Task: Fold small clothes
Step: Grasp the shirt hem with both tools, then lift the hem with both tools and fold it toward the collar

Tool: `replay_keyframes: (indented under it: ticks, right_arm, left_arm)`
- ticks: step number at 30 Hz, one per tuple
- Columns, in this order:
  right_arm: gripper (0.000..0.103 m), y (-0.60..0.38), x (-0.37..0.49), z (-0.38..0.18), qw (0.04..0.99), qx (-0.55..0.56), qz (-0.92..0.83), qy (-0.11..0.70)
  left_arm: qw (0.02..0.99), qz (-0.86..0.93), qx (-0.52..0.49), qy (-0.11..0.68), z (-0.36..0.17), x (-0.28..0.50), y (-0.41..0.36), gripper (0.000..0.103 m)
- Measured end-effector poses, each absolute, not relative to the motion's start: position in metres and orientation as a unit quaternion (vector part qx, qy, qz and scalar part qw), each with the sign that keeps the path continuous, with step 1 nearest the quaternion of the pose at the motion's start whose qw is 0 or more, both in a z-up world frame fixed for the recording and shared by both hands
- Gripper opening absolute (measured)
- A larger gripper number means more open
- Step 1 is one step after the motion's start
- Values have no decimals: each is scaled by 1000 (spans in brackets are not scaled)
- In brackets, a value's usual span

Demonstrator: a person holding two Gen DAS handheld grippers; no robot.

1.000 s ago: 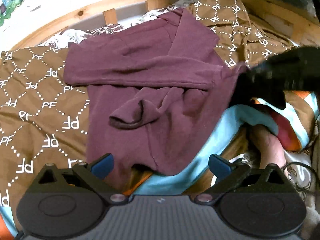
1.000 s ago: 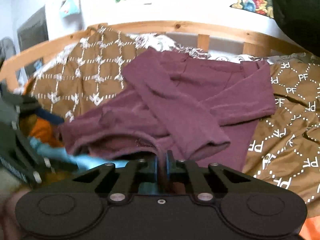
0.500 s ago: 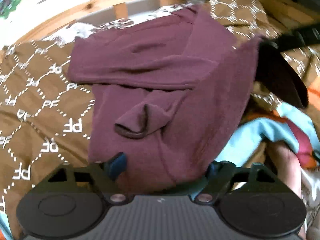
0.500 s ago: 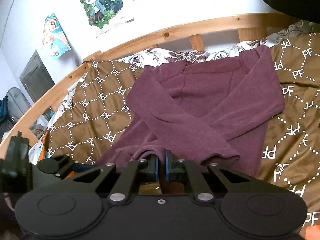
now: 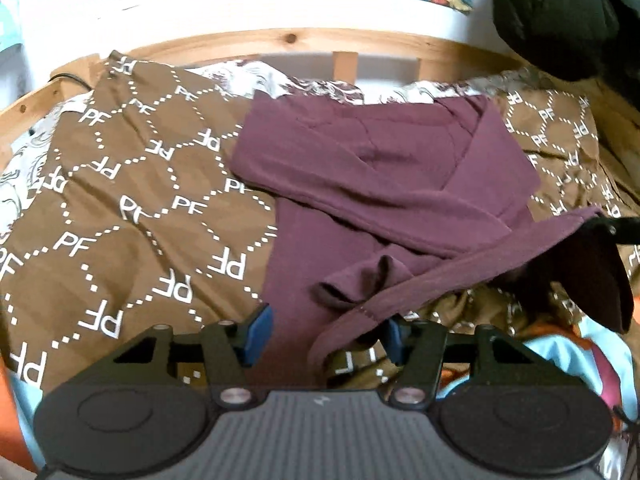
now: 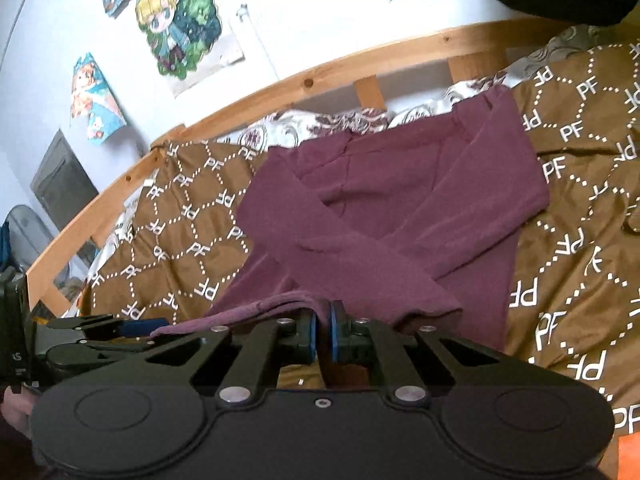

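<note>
Pinching the maroon sweater's point(image 6: 400, 216) hem, my right gripper point(image 6: 322, 338) is clenched on it; my left gripper point(image 5: 324, 332) is closing around hem fabric, seemingly not yet gripping. Sleeves lie crossed, neckline toward the wooden headboard point(image 6: 332, 76), body lengthwise toward me.

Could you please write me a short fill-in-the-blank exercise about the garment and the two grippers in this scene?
1. The maroon sweatshirt lies on a brown blanket printed with the letters ____.
2. The right hand-held gripper is shut on the sweatshirt's ____ edge.
3. The two sleeves lie ____ over the chest.
4. Behind the blanket runs a ____ bed rail.

Missing words: PF; bottom; crossed; wooden
</note>
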State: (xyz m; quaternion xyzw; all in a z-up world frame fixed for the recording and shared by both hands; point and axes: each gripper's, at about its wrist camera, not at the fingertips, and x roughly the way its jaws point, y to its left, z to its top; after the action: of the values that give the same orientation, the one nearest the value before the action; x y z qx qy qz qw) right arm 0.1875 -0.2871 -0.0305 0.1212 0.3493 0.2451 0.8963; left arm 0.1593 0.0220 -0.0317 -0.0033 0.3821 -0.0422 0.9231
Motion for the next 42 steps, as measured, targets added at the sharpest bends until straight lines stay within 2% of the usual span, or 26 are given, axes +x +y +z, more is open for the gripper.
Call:
replay_keyframes:
  ticks: [3, 5, 10, 17, 25, 34, 38, 42]
  right_arm:
    - [6, -287, 184, -28, 901, 118, 244, 339]
    - [6, -286, 182, -27, 905, 111, 242, 332]
    - [6, -283, 165, -25, 922, 62, 227, 308]
    - [5, -268, 119, -22, 943, -74, 204, 252]
    - [5, -272, 68, 9, 952, -135, 196, 193]
    - [5, -283, -10, 51, 923, -130, 251, 262]
    - [5, -282, -30, 64, 913, -144, 265, 273]
    - [5, -278, -11, 69, 920, -163, 256, 249]
  left_arm:
    - [925, -45, -6, 376, -30, 158, 23, 53]
    - [927, -58, -13, 370, -29, 154, 22, 34]
    - [932, -92, -10, 350, -26, 143, 15, 11]
    - [947, -114, 25, 300, 2, 107, 9, 9]
    - [944, -147, 51, 291, 32, 49, 4, 8]
    - [912, -220, 51, 342, 58, -13, 22, 9]
    - [909, -225, 28, 349, 67, 3, 29, 9]
    - [921, -203, 41, 329, 83, 42, 25, 9]
